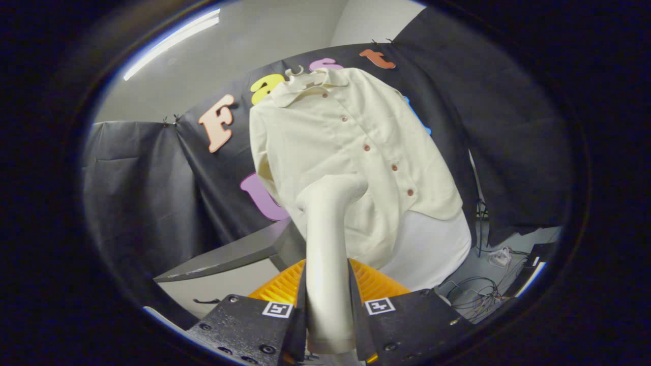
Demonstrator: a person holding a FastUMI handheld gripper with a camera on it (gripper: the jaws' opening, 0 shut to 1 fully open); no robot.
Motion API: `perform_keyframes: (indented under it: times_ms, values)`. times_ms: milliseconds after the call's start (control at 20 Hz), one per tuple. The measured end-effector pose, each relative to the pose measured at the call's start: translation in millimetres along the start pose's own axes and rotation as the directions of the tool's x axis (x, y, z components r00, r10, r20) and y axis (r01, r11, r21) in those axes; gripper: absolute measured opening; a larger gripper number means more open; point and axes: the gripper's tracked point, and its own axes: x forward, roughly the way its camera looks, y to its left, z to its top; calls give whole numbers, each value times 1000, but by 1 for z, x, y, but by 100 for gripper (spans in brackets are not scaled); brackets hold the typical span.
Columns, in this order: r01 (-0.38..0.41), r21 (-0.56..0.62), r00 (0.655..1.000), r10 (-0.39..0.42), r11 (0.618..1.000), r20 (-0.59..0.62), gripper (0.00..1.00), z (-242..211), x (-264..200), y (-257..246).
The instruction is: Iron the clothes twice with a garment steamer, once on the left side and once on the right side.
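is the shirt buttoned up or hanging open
Buttoned up. The shirt hangs on a hanger, its front closed along the button row. The hand-held gripper is shut on the steamer.

The cream button-front cloth shirt [351, 152] looks soft and matt, finely woven. The smooth off-white plastic garment steamer [328, 244] has a faint satin sheen where the claw [327, 325] grips its handle from both sides. The grey worktop [229, 254] appears smooth and matt.
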Motion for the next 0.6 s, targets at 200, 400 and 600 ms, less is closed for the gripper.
perform_keyframes:
  times_ms: [200,400,600]
  values:
    - [-72,-50,997,73,996,10,37,12,-22,69]
    - [-140,-110,989,144,984,25,37,23,-43,135]
    - [-207,-157,977,213,966,23,37,23,-65,199]
